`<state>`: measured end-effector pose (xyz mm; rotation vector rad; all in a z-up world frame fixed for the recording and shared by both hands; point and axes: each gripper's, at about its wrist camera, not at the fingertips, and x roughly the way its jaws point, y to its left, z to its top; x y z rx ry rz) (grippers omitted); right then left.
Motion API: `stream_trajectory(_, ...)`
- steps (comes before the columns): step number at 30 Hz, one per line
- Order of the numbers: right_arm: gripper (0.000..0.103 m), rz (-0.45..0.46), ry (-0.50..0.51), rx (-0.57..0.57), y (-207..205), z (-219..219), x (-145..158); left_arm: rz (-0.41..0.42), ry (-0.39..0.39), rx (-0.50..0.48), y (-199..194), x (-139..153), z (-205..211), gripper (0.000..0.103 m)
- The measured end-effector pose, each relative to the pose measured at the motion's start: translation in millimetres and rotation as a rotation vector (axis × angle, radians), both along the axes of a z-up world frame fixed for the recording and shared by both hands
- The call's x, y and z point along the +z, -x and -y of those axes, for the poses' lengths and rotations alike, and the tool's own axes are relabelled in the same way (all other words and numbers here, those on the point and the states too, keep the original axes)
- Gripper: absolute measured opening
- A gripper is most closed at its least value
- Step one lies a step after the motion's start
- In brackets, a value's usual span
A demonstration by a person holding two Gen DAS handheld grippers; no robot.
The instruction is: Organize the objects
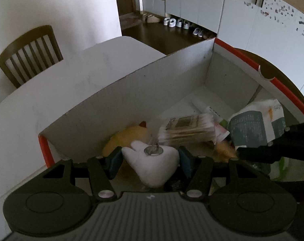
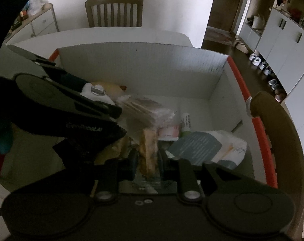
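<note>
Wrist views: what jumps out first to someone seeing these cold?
The white plush toy with a metal ring, clamped in the left gripper just over the near end of the orange-edged cardboard box. Next, the right gripper, jaws nearly closed on a tan furry item, also inside the box. Behind them the box floor is cluttered: a cotton swab pack mid-box and a grey-green pouch toward the right wall.

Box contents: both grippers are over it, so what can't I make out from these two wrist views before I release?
- Tan item in the right gripper: dim, blurred; identity unclear.
- Yellow plush: left wrist view, mostly hidden behind the white plush toy in the left gripper.
- Cotton swab pack: motion-blurred, label unreadable.
- Box floor near the grippers: covered by gripper bodies in both views.
</note>
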<state>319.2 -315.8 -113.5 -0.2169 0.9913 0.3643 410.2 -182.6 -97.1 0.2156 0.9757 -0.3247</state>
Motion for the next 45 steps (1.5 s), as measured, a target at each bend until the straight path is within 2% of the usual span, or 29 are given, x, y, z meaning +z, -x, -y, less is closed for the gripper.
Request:
stream_trajectory(4, 0.024, -0.010, -0.015, 0.002, 1.6, 0.5, 0.3, 0.004, 0.022, 0.005, 1.8, 3.3, -1.2, 0.060)
stream_trajectory(11, 0.031, 0.001, -0.032, 0.001, 7.4, 0.0, 6.3, 0.035, 0.048, -0.007, 9.8, 9.4, -4.7, 0.069)
stream_trajectory(15, 0.034, 0.019, -0.043, -0.001, 16.4, -0.9, 13.9, 0.060, 0.059, -0.014, 19.0, 16.6, -9.9, 0.070)
stream_trajectory(20, 0.051, 0.051, -0.069, -0.010, 29.1, -0.2, 27.5, 0.088, 0.096, -0.007, 33.1, 29.6, -22.2, 0.073)
stream_trajectory(22, 0.053, 0.063, -0.079, -0.011, 34.1, 0.2, 33.1, 0.098, 0.114, -0.008, 39.4, 35.0, -27.8, 0.073)
stream_trajectory(29, 0.058, 0.108, -0.118, -0.034, 51.9, -1.0, 54.8, 0.138, 0.175, -0.025, 64.6, 55.4, -47.5, 0.073)
stream_trajectory(36, 0.061, 0.157, -0.144, -0.062, 74.6, -3.2, 75.5, 0.212, 0.229, -0.052, 98.6, 79.8, -63.9, 0.073)
stream_trajectory(45, 0.066, 0.219, -0.178, -0.097, 103.2, -3.5, 93.9, 0.234, 0.270, -0.065, 124.2, 96.8, -82.1, 0.075)
